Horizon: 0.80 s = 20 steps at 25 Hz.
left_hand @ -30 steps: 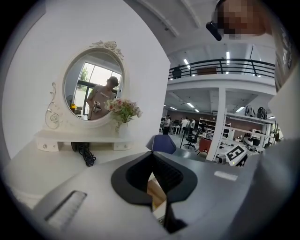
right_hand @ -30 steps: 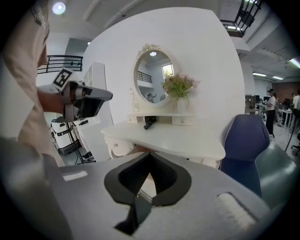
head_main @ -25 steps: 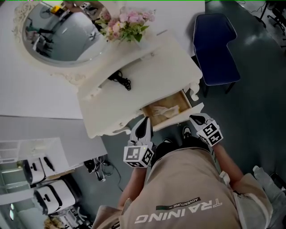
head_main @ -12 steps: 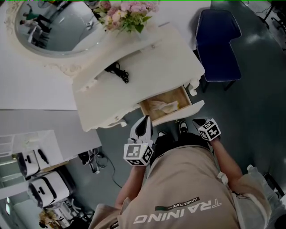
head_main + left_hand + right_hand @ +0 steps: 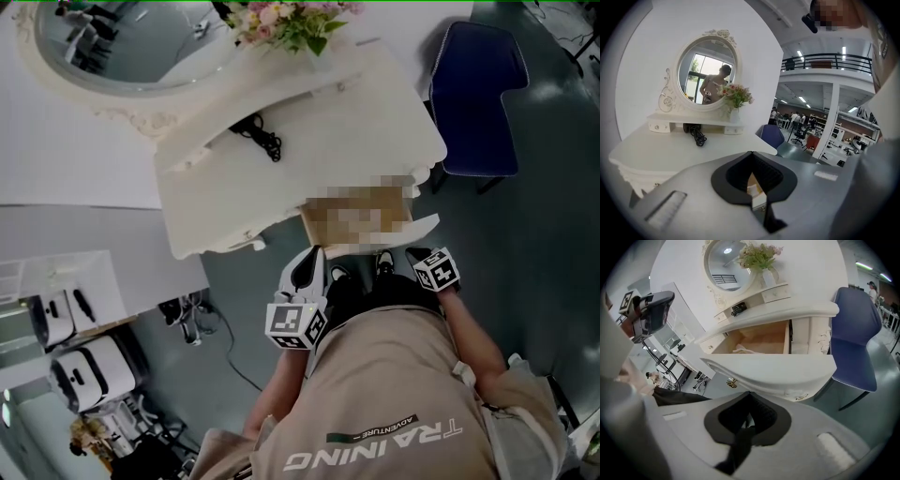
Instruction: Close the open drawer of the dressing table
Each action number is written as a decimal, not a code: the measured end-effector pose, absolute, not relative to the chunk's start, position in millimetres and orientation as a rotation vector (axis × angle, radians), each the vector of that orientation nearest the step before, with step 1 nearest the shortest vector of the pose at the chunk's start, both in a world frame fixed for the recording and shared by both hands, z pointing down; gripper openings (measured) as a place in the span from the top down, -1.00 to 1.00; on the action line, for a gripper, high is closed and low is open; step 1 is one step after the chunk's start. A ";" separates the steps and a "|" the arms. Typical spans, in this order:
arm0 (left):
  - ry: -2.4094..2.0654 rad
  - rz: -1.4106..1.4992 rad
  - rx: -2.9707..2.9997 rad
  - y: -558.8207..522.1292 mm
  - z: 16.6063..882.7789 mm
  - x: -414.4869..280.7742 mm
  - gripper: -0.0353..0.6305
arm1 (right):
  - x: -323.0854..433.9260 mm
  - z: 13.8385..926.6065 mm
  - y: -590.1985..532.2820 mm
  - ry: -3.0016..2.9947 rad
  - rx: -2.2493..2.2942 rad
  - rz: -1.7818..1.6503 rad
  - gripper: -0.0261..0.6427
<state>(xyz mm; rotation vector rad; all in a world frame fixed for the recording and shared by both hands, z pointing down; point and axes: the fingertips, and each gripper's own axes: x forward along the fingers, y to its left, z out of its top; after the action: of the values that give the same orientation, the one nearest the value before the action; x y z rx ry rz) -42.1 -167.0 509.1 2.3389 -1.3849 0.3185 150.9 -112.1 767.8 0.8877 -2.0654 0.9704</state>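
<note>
The white dressing table (image 5: 281,178) has its drawer (image 5: 361,216) pulled out on the right side, with the curved white drawer front (image 5: 420,228) nearest me. In the right gripper view the drawer front (image 5: 778,369) fills the middle, a brass knob (image 5: 731,382) hangs at its left, and pale cloth lies in the wooden box (image 5: 759,341). My right gripper (image 5: 413,254) (image 5: 749,397) is shut, empty and just short of the drawer front. The left gripper (image 5: 310,257) (image 5: 752,154), also shut and empty, sits by the table's front edge, left of the drawer.
A blue chair (image 5: 478,94) (image 5: 855,338) stands right of the table. An oval mirror (image 5: 131,47), a vase of flowers (image 5: 291,19) and a black corded device (image 5: 258,136) sit on the tabletop. White machines (image 5: 84,375) stand on the floor at lower left.
The view has shifted, so the table now sits higher and further right in it. Both grippers stay shut, close beneath the drawer front. The drawer is still open.
</note>
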 end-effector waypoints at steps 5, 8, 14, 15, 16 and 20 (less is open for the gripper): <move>-1.396 0.317 2.323 -174.5 515.7 -40.0 0.84 | 145.1 769.4 -123.4 -2.069 0.856 0.972 0.91; -1.393 0.312 2.305 -179.7 519.5 -40.2 0.84 | 142.9 772.0 -124.5 -2.056 0.822 0.972 0.91; -1.404 0.281 2.263 -194.0 518.8 -48.3 0.84 | 139.1 771.5 -138.2 -2.050 0.783 0.975 0.91; -1.408 0.283 2.261 -196.2 518.9 -48.6 0.84 | 139.0 770.9 -141.0 -2.050 0.781 0.974 0.91; -1.410 0.284 2.259 -197.9 519.1 -48.4 0.84 | 139.3 770.6 -143.2 -2.049 0.778 0.975 0.91; -1.417 0.284 2.244 -204.4 520.9 -48.6 0.84 | 137.1 770.8 -152.3 -2.054 0.757 0.981 0.91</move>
<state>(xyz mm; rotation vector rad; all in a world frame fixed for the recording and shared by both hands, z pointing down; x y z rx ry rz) -48.6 -204.4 520.9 2.2440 -1.4165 0.2843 137.1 -152.3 770.8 0.7573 -2.0540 0.9811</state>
